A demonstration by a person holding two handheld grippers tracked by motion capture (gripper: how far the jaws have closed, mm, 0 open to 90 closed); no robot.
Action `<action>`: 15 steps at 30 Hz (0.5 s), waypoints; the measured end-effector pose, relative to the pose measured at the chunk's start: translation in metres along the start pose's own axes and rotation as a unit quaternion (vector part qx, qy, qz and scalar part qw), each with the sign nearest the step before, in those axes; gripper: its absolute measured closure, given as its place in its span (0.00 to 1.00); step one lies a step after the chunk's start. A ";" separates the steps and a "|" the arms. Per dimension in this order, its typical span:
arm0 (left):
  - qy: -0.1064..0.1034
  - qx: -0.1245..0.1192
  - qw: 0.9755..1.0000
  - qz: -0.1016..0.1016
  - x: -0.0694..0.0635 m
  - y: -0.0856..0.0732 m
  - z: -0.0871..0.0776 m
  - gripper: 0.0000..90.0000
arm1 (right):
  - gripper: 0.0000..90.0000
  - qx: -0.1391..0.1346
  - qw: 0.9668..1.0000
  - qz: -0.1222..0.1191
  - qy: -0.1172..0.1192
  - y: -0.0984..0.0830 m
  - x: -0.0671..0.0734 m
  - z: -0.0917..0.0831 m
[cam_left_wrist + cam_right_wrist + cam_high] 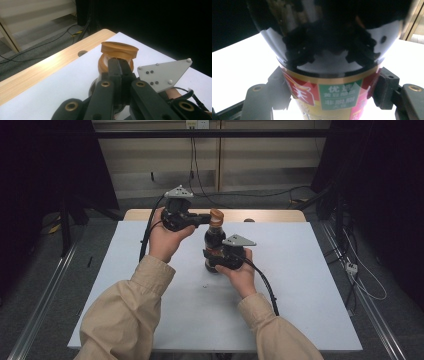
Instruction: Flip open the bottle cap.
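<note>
A dark sauce bottle (214, 239) with an orange cap (216, 215) stands upright on the white table top (300, 285). My right gripper (214, 257) is shut on its labelled lower body. In the right gripper view the two pads (384, 90) press the sides of the red, green and gold label (337, 97). My left gripper (207, 218) comes in level from the left, shut, and its tips touch the cap. In the left gripper view the closed jaws of the left gripper (119, 62) meet the orange collar under the cap's wide top (119, 49). Whether they pinch any part of it is hidden.
The white top lies on a wooden table whose far edge (270, 215) has a round hole (82, 53). The grey plate (162, 73) of the right gripper sits close beside the left jaws. Cables run over the floor behind the table, and metal rails flank both sides.
</note>
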State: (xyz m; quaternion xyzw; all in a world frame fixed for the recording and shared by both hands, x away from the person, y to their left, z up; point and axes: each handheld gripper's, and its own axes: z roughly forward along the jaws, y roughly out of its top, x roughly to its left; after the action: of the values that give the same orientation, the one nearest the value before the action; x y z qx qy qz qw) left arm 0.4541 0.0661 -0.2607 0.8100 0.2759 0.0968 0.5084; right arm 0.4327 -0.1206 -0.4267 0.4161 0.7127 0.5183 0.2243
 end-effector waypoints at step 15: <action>-0.001 0.000 1.000 0.002 -0.001 0.003 0.000 1.00 | 0.33 0.000 1.000 -0.001 -0.001 -0.001 0.000 0.000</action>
State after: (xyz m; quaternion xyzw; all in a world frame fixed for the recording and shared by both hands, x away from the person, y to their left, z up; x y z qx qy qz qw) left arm 0.4541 0.0646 -0.2582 0.8107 0.2738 0.0967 0.5084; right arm 0.4322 -0.1207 -0.4281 0.4162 0.7128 0.5174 0.2258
